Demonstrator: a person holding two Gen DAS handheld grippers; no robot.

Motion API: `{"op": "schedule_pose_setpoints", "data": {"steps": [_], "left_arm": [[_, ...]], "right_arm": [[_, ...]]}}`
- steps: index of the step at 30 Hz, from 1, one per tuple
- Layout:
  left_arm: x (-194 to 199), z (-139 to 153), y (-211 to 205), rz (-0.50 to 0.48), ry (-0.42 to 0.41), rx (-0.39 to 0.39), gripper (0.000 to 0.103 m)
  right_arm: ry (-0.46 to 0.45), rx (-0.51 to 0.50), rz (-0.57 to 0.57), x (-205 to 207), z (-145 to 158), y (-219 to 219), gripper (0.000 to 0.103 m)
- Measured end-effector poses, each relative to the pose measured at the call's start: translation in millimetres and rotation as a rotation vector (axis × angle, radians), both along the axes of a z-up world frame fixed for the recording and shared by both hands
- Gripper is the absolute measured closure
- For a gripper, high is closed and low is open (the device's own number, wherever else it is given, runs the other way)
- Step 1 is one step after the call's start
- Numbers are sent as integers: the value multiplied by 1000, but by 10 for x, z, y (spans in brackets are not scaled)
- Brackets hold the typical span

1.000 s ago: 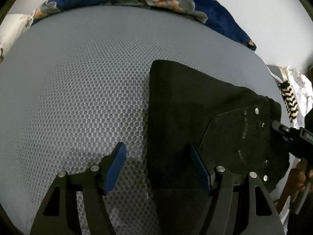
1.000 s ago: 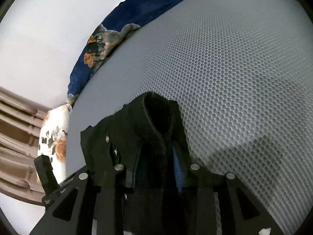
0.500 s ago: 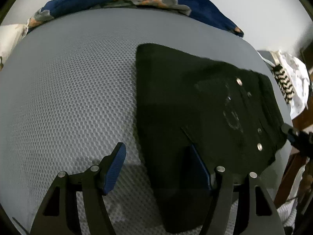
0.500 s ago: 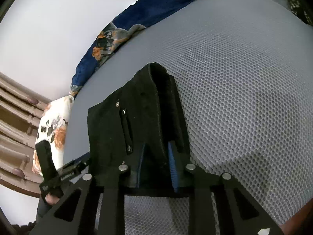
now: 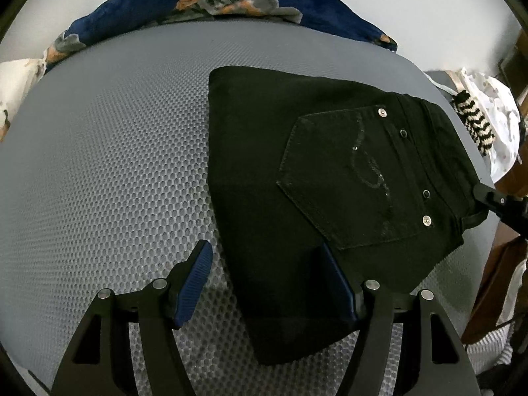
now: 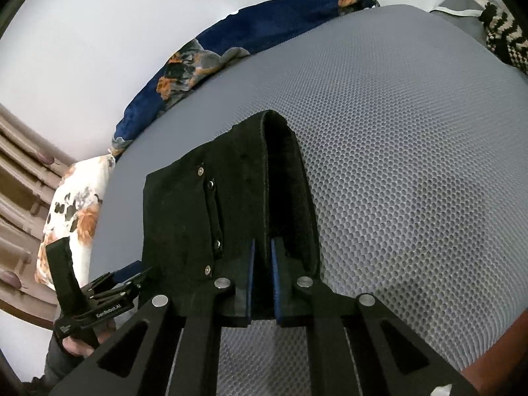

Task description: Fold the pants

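Pants [image 6: 231, 204] edge pinched between right gripper [image 6: 262, 254] pads (just closed).

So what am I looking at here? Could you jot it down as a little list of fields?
surface: grey honeycomb-mesh mattress
garment: black pants, folded, back pocket facing up
right gripper: jaws just closed, pinching the waistband edge of the pants
left gripper: open, straddling the near edge of the pants, not pinching
behind the mattress: navy floral blanket
also nearby: white floral pillow, black-and-white knit item
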State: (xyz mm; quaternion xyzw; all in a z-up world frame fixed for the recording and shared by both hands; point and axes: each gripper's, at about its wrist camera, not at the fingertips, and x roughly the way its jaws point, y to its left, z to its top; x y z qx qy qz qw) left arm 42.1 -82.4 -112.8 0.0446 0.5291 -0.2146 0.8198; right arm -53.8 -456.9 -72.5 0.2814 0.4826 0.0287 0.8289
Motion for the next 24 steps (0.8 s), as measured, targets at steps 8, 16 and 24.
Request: {"op": "schedule_pose_setpoints", "data": {"steps": [8,16,24], "left_arm": [[-104,25,-20,-24,-22,19,35],[-130,-81,-84,-49,-24,68,35],[-102,-112,-115,-48,-14,65,35]], "right_arm": [[-12,-20,-8,-131,113,35,96],[66,-45,-19,-66,-170,-9,96],[79,-29,-18,-17,-214,-47,89]]}}
